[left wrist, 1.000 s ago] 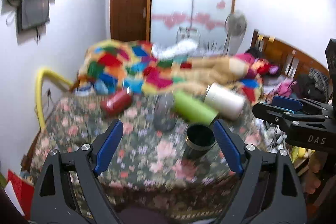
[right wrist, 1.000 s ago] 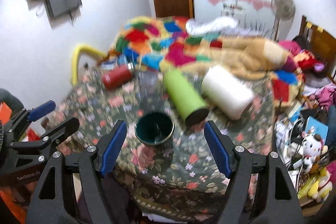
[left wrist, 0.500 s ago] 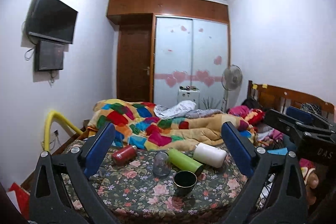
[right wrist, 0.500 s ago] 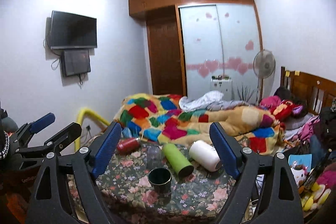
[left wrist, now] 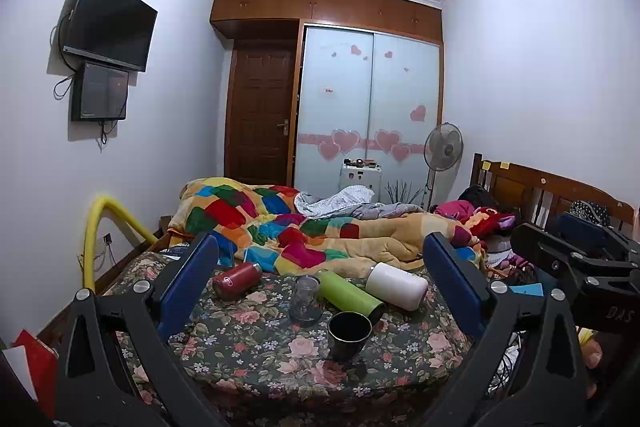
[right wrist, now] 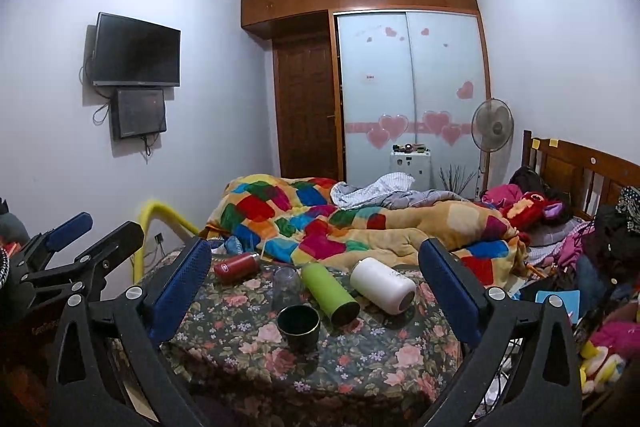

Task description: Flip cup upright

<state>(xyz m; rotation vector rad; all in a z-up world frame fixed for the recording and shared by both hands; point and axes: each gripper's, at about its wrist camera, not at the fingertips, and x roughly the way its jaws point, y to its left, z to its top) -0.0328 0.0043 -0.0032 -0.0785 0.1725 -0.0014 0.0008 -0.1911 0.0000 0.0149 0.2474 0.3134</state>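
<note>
A dark green cup (left wrist: 349,333) stands upright, mouth up, on the flowered tablecloth (left wrist: 256,343); it also shows in the right wrist view (right wrist: 298,325). My left gripper (left wrist: 326,285) is open and empty, held back from the table with the cup below and between its blue pads. My right gripper (right wrist: 316,287) is open and empty too, also back from the table. Each gripper shows at the edge of the other's view.
Behind the cup a clear glass (left wrist: 305,301) stands mouth down, and a green bottle (left wrist: 350,293), a white bottle (left wrist: 397,285) and a red bottle (left wrist: 237,279) lie on their sides. A patchwork quilt (left wrist: 304,231) covers the bed behind. Clutter lies to the right.
Both grippers have pulled back and tilted up from the table, so the cup and bottles look smaller and lower. The cup stands upright throughout.
</note>
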